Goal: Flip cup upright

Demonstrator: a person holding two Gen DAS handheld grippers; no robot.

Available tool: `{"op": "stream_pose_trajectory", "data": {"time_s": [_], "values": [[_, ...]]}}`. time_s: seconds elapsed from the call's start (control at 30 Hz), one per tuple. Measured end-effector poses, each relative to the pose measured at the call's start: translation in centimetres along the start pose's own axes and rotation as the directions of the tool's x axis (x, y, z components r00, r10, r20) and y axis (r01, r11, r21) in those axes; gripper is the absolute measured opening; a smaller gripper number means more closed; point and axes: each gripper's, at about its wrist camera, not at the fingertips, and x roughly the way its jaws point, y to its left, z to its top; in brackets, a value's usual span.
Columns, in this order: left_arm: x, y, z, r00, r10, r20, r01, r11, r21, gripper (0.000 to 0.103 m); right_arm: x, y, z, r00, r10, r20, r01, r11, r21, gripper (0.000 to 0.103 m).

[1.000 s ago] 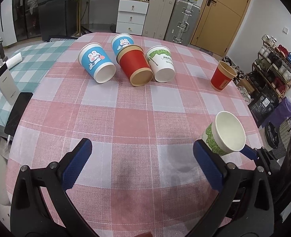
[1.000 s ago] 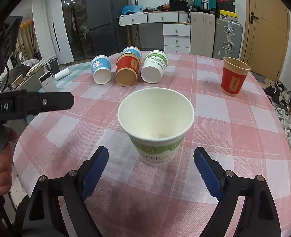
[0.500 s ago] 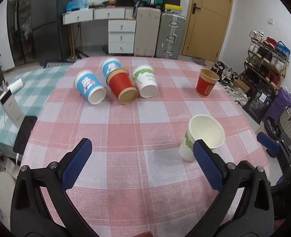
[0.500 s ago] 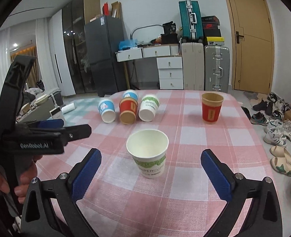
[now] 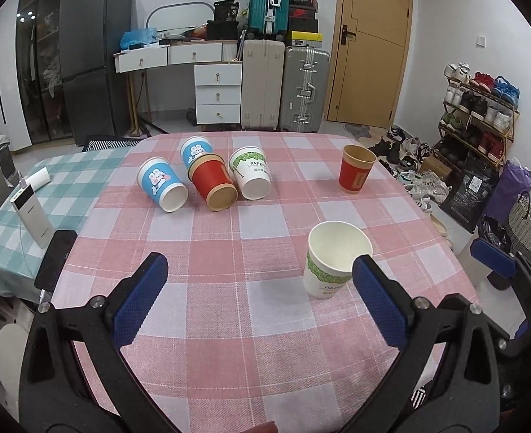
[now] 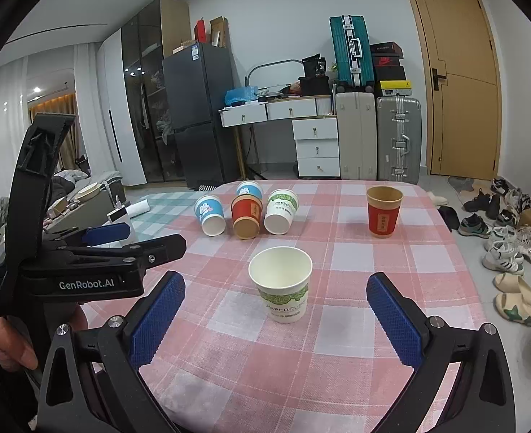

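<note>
**One cup standing, four lying down: choosing the next approach**

Left wrist view: the left gripper is hovering over the pink checked tablecloth with its blue-padded fingers spread wide and holding nothing. The white paper cup with the green leaf band is standing upright, mouth up, just beside the right-hand pad. Four cups are lying on their sides at the far end: a blue rabbit-print cup, a second blue one behind, a red cup with a brown rim, and a white green-printed cup. A red cup is standing upright apart from them.

Right wrist view: the right gripper is also gaping wide and empty, with the upright white cup sitting between its fingers but touching neither.

The next flip probably calls for reaching toward the lying cluster. Since those cups are touching, taking an outer one should avoid rolling its neighbours. Closing gently across the wall is advisable, because thin paper crushes easily.
</note>
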Motion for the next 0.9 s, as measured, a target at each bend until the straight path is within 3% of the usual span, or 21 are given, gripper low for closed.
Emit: {"op": "stream_pose_trajectory", "data": {"time_s": [0.9], "values": [[-1.2, 0.7, -0.5, 0.999, -0.034, -0.013, 0.033, 0.998, -0.044, 0.102, -0.4, 0.7, 0.4, 1.0, 0.014, -0.01, -0.014, 1.0, 0.0, 0.103]]}}
